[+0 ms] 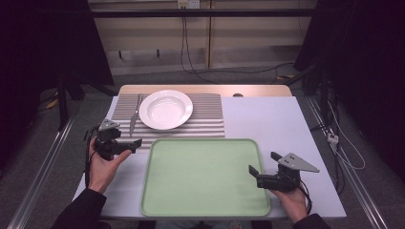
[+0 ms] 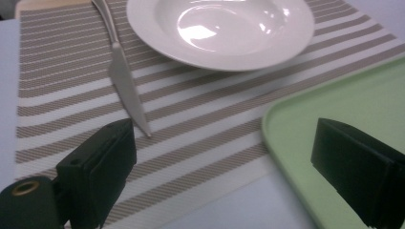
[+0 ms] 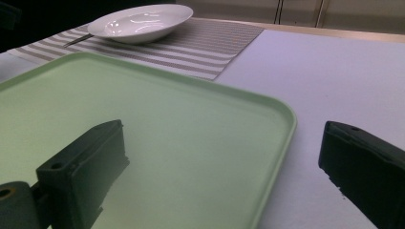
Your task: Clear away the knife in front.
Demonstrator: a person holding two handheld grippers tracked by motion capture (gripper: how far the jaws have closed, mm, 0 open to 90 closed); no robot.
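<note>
My right gripper (image 1: 260,172) is open at the right edge of the green tray (image 1: 205,176), which is bare; my left gripper (image 1: 125,142) is open too, over the striped mat (image 1: 210,119); beyond it lies the knife (image 1: 133,119), just left of the white plate (image 1: 165,109); I judge the knife comes first, so I should go low and close across its blade squarely.

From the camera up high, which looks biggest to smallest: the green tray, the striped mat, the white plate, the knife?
1. Green tray, largest, though it lies nearest the camera.
2. Striped mat, partly covered by the plate.
3. White plate.
4. Knife, a thin sliver beside the plate.
</note>
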